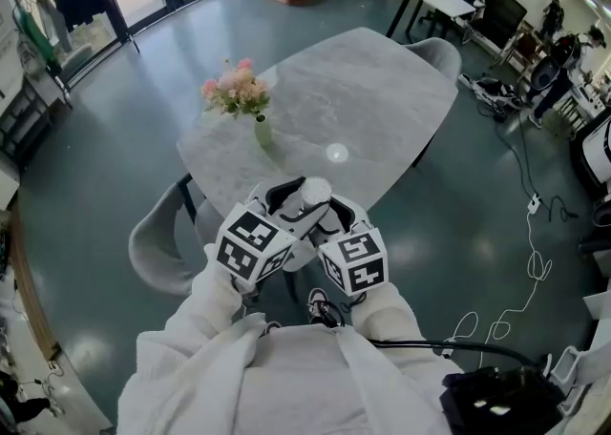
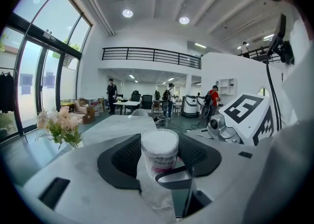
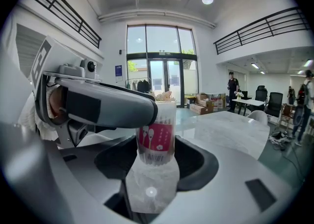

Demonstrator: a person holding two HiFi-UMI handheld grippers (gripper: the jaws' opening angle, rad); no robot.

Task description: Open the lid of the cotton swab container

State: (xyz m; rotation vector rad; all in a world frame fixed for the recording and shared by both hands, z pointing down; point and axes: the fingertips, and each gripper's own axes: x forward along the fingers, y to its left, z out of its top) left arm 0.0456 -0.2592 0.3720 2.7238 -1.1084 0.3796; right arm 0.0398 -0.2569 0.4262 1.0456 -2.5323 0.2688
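Table (image 1: 382,90) open ahead, flower vase (image 1: 263,130) at left, pale spot (image 1: 336,152) mid-table, perhaps glare.

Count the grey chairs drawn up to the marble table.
2. The near chair stands at the table's near-left edge; the far chair stands at its far right end. Others may be hidden from the head view.

My head camera: high over the desk (image 1: 382,99), aimed steeply down. My gripper cameras: low, near its edge, looking across it; all share its top.
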